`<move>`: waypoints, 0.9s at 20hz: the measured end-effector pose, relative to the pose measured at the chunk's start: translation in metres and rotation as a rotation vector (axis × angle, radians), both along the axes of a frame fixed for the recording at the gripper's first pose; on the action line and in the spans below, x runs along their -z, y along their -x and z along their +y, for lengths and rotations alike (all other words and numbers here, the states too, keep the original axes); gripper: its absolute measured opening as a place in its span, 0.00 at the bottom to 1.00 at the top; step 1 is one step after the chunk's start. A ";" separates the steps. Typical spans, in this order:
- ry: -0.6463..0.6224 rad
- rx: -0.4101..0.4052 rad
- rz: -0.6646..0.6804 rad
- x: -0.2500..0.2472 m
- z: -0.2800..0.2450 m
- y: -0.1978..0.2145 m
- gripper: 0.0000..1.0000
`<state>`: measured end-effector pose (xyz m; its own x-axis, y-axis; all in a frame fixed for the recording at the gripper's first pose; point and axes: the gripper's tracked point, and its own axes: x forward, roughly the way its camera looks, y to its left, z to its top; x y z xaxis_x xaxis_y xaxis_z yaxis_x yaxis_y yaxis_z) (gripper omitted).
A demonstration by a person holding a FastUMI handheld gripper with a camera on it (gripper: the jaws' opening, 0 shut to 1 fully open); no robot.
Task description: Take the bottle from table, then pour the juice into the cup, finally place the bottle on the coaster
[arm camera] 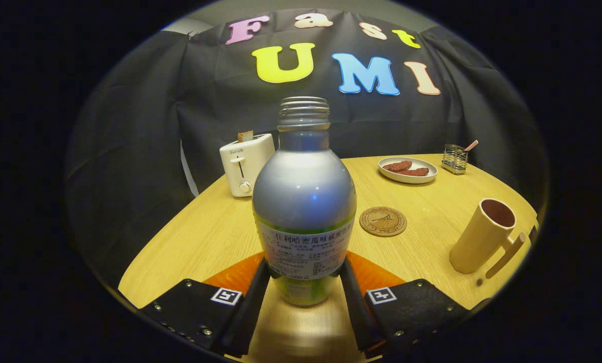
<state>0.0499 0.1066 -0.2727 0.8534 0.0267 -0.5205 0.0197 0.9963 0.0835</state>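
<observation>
Silvery-grey above and green below its paper label, the bottle (304, 201) stands upright between the fingers of the tongs (304, 285), its long axis vertical and its threaded neck pointing straight up with no cap on it. Both fingers press against the bottle's lower sides at the level of the label, so the tongs are pinching the bottle. Its base sits low over the near edge of the bench (205, 237); whether it rests on the wood or hangs just above cannot be told. How much liquid is inside cannot be judged through the coated wall, though the lowest part looks green.

Beyond the bottle and a little to its right, a round cork-brown coaster (382, 221) lies flat on the pale wooden bench with nothing on it. Further right, near the right edge, a tall cream cup (482, 236) with a side handle stands with its mouth open upward; its inside looks dark, and any contents cannot be made out. Toward the far edge a shallow white plate (407, 169) holds two reddish-brown pieces of food, and just beside it a small wire holder (455, 159) carries a stick-like utensil. At the far left corner a white toaster (246, 164) has a slice of bread poking up from its slot.
</observation>
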 end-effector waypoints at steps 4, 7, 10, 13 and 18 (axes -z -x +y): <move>-0.031 0.026 0.002 -0.018 -0.011 -0.005 0.75; -0.115 0.023 -0.003 -0.029 -0.014 -0.004 0.75; -0.230 0.057 -0.006 -0.036 -0.020 -0.001 0.76; -0.306 0.094 -0.005 -0.043 -0.030 0.002 0.75; -0.441 0.142 -0.021 -0.053 -0.045 0.000 0.75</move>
